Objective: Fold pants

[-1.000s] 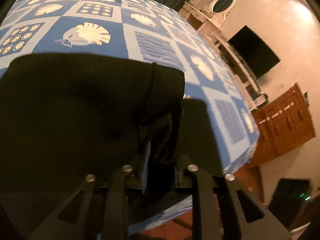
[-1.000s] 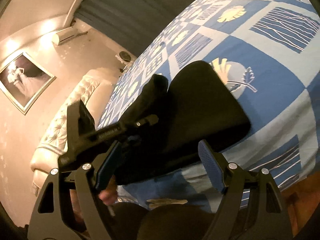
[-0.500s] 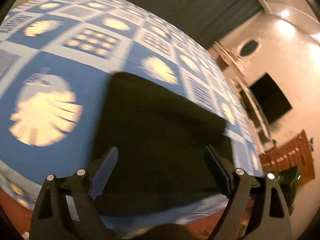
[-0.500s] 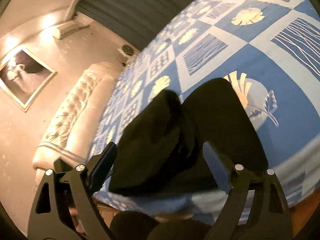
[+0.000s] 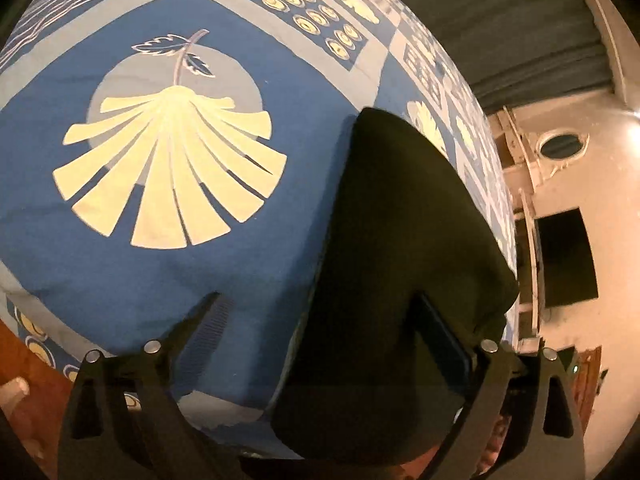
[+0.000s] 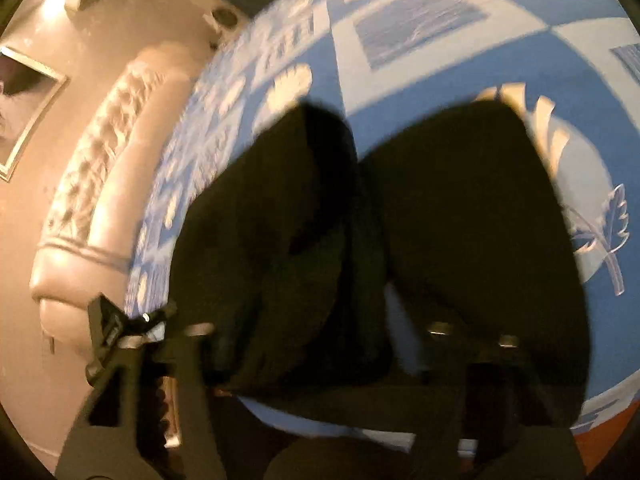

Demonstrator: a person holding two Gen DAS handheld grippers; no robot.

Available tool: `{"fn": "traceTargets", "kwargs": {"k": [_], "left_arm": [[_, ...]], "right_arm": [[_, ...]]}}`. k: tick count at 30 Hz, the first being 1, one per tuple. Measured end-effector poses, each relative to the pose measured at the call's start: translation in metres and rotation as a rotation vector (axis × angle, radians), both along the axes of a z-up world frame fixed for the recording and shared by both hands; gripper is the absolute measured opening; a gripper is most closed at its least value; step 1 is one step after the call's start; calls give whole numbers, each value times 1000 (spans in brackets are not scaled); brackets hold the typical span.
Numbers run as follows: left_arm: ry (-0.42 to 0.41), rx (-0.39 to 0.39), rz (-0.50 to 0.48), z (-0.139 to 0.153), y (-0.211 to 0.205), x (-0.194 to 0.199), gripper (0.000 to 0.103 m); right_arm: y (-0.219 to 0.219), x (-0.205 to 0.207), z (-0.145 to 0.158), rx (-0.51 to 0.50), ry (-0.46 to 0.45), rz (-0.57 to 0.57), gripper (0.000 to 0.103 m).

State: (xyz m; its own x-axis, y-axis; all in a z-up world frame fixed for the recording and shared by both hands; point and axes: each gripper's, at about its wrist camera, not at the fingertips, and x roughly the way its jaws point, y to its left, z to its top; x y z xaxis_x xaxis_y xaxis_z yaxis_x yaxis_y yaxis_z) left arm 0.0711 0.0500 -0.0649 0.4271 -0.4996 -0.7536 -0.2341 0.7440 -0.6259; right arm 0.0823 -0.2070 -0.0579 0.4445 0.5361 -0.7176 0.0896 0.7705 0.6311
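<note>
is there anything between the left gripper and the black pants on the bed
Nothing visible. The left gripper is open right at the pants, with one finger already against the dark fabric. Only the blue patterned bedspread lies beside and under them.

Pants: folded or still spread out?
Folded. The black pants lie as a compact doubled bundle at the bed edge; the right wrist view shows two stacked lobes, though it is blurred.
</note>
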Motion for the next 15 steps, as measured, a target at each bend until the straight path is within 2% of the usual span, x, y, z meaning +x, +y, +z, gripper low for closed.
{"fn": "traceTargets", "kwargs": {"k": [3,5,6,10,13,15], "left_arm": [[-2,-15,-29,-3,-1,0,97],[-3,-27,-36,-5,-2,1,97],[-4,-29,-39,-5,-1,1,97],[-5,-12,-60,-5,-3,4,97],[-5,-20,-35,-3,-2,3,97],[-26,-54,-9,1,1,2,97]], "right_arm": [[5,1,0,-43,6,28,45],[5,0,1,-36,15,40,22],[6,1,1,-10,15,55,15],[11,0,17,-38,-20,85,11],[8,-5,45,-51,-92,103,10],[-1,-11,69,-68,-148,103,10]]}}
